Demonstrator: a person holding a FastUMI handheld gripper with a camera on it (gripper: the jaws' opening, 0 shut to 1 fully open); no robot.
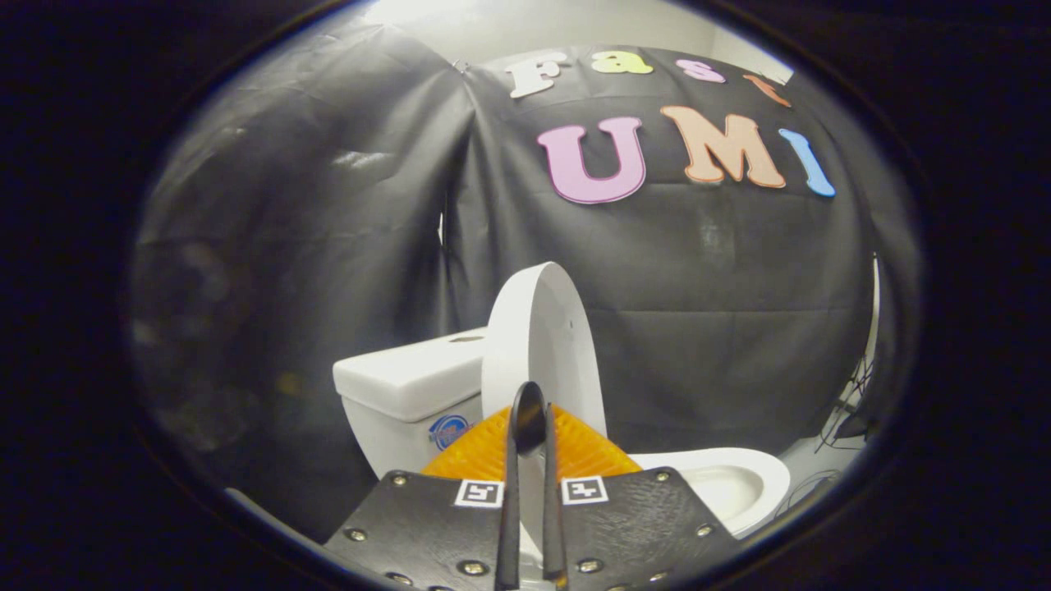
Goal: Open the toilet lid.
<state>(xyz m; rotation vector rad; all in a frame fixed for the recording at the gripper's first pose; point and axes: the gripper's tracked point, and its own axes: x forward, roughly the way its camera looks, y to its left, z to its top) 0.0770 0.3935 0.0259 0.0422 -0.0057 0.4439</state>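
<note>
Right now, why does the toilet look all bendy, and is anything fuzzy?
In the gripper view the fisheye lens bends the tank and raised toilet lid; the gripper, fingers nearly together around the lid's edge, looks sharp; the dim left cloth is blurry, with soft glare.

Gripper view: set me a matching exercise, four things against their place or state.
Things:
1. lid
2. tank
3. bowl
4. hand-held gripper

Descriptions:
A. fingers nearly together, at the lid's edge
B. uncovered, to the right of the fingers
C. raised upright
D. behind the lid, to its left

Pairs: 1-C, 2-D, 3-B, 4-A
</note>
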